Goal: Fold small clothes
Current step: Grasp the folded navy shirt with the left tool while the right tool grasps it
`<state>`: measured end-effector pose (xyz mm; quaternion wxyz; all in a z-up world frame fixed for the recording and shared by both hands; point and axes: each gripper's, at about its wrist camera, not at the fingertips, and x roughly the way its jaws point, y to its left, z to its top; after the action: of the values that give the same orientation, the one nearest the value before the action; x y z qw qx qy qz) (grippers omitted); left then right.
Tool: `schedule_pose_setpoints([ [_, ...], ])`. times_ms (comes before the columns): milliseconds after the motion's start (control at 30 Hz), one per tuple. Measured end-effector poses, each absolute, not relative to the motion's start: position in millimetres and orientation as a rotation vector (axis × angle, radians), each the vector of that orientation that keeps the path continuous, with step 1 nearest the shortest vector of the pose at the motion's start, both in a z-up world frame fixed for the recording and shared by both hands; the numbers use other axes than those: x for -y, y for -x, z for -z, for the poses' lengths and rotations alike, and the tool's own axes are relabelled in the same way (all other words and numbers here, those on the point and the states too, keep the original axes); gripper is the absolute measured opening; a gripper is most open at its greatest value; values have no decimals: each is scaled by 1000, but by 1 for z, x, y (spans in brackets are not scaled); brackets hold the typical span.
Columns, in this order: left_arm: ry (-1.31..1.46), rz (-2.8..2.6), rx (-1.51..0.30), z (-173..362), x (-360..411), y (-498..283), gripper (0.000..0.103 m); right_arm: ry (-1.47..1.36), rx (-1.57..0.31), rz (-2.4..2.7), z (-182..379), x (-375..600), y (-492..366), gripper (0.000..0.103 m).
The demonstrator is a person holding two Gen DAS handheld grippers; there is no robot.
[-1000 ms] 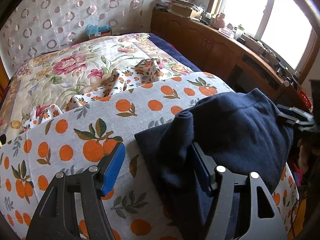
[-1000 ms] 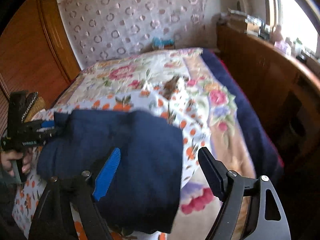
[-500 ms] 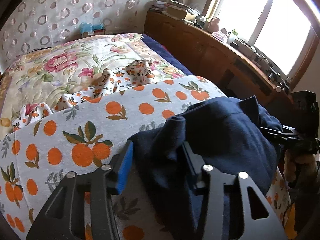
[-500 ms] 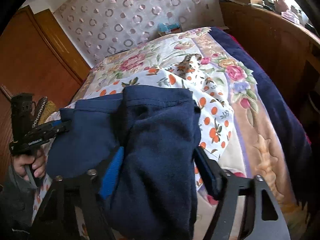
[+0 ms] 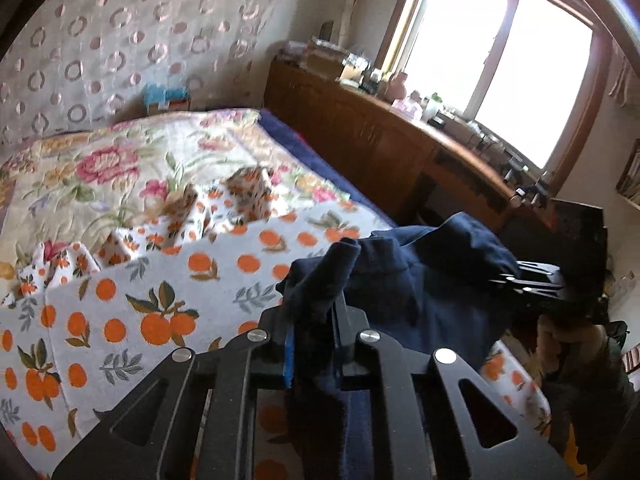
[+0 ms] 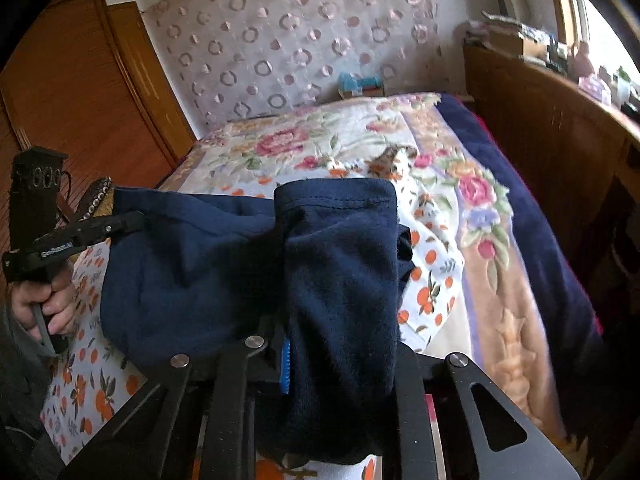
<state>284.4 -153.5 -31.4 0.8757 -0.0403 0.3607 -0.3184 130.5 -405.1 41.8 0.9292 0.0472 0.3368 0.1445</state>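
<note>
- We see a bed [image 5: 132, 168] filling most of both views, covered by a floral quilt [image 6: 320, 136] with pink roses, its far end against a wall hung with a ring-patterned fabric [image 5: 120, 40].
- A long wooden cabinet [image 5: 360, 132] runs along the bed's window side, its top crowded with small items we cannot make out; a bright window [image 5: 500, 68] stands above it. In the right wrist view a wooden wardrobe door [image 6: 80, 88] stands on the other side.
- Over the near part of the quilt lies a white cloth printed with oranges [image 5: 132, 308], with a crumpled piece of the same print [image 5: 240, 192] bunched beyond it.
- The task's thing, a dark navy garment [image 5: 432, 292], sits at the near end of the bed on the orange-print cloth, lifted and stretched between our two tools; in the right wrist view a hemmed edge of it [image 6: 336, 196] stands up in front of the camera.
- Our left gripper [image 5: 314, 332] has its jaws closing, nearly together, with a fold of the navy garment pinched between the blue pads.
- Our right gripper [image 6: 340, 356] likewise has its jaws closing on the navy fabric, which drapes over and hides most of the far finger; one blue pad [image 6: 285, 368] shows pressed against the cloth.
- In the right wrist view a hand [image 6: 44, 304] grips the left tool's handle at the left edge.
- A small blue box [image 5: 166, 98] sits at the head of the bed by the wall.
</note>
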Motion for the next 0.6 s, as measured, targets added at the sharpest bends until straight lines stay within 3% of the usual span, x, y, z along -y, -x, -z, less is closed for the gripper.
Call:
schedule_pose_setpoints([
  [600,114,453,-559,-23,28,-234,14,87,-537,-481,-81,311,-147,20],
])
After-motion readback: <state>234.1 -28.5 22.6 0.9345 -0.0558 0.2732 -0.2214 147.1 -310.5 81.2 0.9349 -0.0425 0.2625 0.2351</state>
